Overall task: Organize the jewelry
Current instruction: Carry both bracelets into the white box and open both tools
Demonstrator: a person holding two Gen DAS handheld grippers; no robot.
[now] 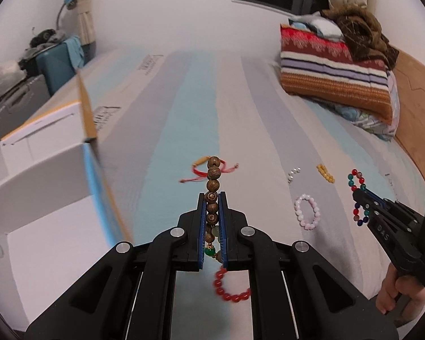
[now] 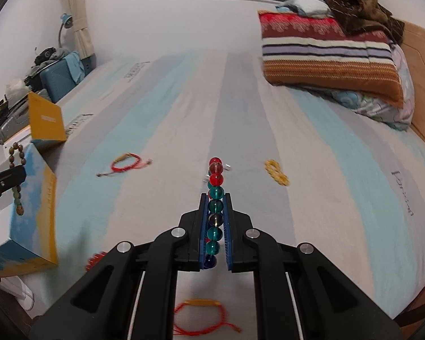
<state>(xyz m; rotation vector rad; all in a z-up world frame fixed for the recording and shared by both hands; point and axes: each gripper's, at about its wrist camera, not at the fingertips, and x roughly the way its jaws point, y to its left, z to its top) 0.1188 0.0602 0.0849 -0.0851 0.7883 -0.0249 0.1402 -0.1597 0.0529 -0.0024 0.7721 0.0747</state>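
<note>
The left claw (image 1: 212, 198) pinches the floppy wooden bead bracelet (image 1: 213, 187) and the right claw (image 2: 216, 198) pinches the slippery glass bead bracelet (image 2: 215, 195), both light.

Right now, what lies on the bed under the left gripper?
Under the left gripper, which holds the wooden bead bracelet, a red bead bracelet lies on the striped bedsheet. The gripper body covers part of its loop, so the rest cannot be seen.
</note>
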